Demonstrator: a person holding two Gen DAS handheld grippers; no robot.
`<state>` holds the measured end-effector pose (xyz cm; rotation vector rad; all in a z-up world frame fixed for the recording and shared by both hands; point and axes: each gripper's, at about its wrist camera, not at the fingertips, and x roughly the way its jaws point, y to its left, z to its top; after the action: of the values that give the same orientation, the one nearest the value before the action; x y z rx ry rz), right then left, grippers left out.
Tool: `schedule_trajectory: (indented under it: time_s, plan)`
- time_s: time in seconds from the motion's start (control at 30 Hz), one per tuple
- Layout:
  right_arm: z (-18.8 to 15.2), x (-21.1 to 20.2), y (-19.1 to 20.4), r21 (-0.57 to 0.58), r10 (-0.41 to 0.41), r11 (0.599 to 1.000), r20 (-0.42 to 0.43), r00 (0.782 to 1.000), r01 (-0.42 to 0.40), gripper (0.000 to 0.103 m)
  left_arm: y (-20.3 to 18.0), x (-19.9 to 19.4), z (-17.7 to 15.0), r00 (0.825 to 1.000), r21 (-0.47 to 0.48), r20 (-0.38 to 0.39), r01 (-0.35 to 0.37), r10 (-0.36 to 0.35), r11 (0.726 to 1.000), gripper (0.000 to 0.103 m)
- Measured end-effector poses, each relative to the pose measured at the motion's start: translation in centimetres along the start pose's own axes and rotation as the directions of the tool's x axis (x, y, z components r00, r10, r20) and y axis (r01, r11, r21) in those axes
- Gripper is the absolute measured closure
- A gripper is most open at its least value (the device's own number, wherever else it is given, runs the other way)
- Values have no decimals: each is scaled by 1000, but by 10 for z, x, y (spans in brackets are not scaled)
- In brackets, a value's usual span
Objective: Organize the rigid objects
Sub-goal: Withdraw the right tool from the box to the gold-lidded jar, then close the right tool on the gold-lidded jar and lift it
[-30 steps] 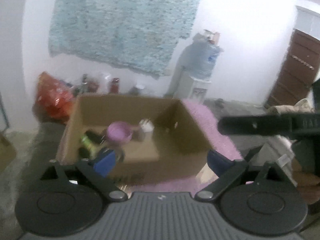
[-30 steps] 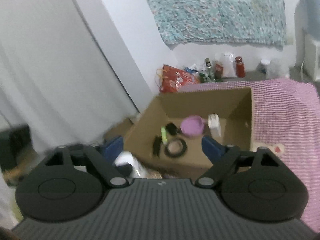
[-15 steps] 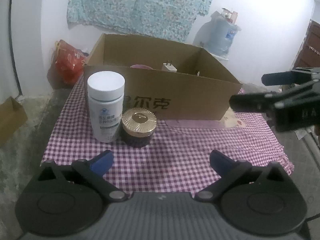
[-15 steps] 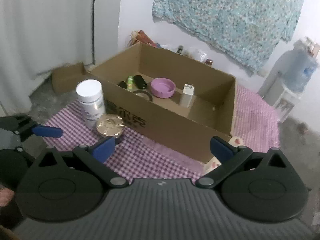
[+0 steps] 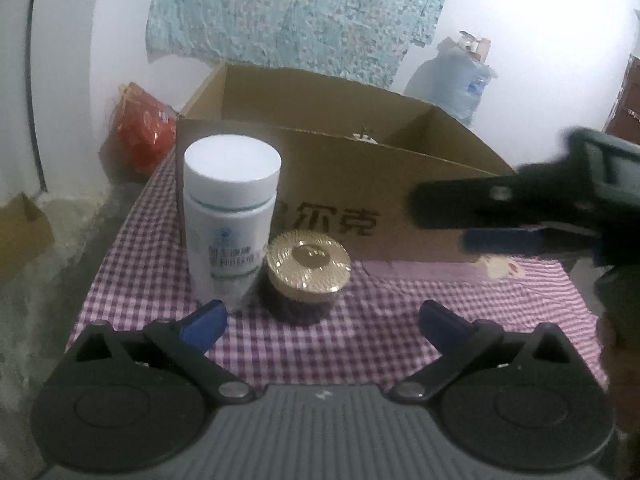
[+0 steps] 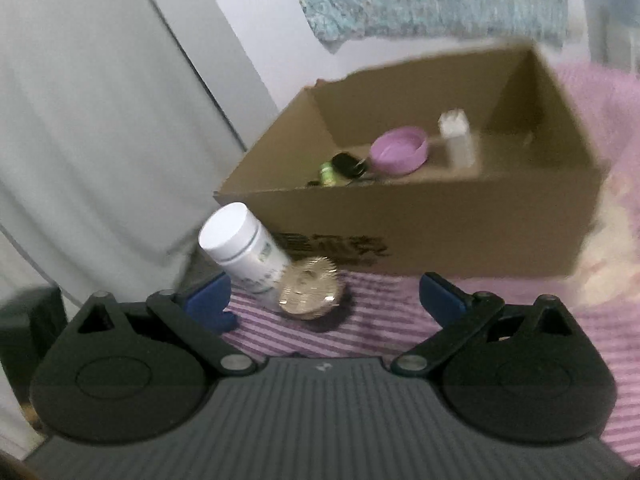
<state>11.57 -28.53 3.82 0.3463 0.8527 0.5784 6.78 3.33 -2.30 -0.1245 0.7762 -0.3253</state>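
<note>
1. Step in hand, as I judge it: the approach to a pick. Two rigid things wait outside the cardboard box (image 5: 400,184): a white supplement bottle (image 5: 230,216) and a dark jar with a gold lid (image 5: 308,268). Both stand upright on the checked cloth (image 5: 360,344) covering the tabletop, touching or nearly so, close against the box's front wall near its left corner.

2. The left tool (image 5: 322,322) hangs low over the cloth with its blue pads spread wide and nothing between them; its left pad (image 5: 204,320) is just beside the bottle's base.

3. The right tool (image 6: 324,300) is likewise spread and empty, aimed at the jar from higher up. Its view is blurred.

4. The next move probably calls for centring one tool's pads around the bottle or the jar and closing without knocking the neighbour, then lifting over the box wall.

5. The box already holds a purple bowl (image 6: 398,152), a white charger plug (image 6: 456,138) standing upright, a small green item (image 6: 328,172) and a black object (image 6: 348,164) too blurred to name. The box's right part looks free.
</note>
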Motion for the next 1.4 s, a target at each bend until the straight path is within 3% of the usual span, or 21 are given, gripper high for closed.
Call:
schedule_trajectory:
  time_s: [0.17,0.27,0.53,0.93,1.17,1.27,1.4]
  plan:
    - [1,37,-16,110,89,990,-42,995,-84,37,-2,17,2,1000,26,-6,-11,11,1000,21]
    - [0,56,-23,153,116,983,-54,992,-107,48,-3,28,1,1000,27,-22,-14,14,1000,32]
    - [-4,81,-40,233,164,962,-75,984,-142,61,-6,46,0,999,34,-43,-17,19,999,34]
    - [-12,66,-44,228,125,969,-125,984,-94,61,-28,40,-14,997,71,-53,55,-51,996,33]
    - [-32,35,-54,278,115,958,-146,983,-70,61,-55,34,-25,979,106,-74,195,-188,975,34]
    - [-40,18,-59,287,79,957,-125,989,-40,60,-66,27,-28,984,147,-41,178,-173,973,34]
    - [-36,3,-69,309,44,951,-68,997,-21,59,-65,23,-26,995,150,4,97,-99,984,27]
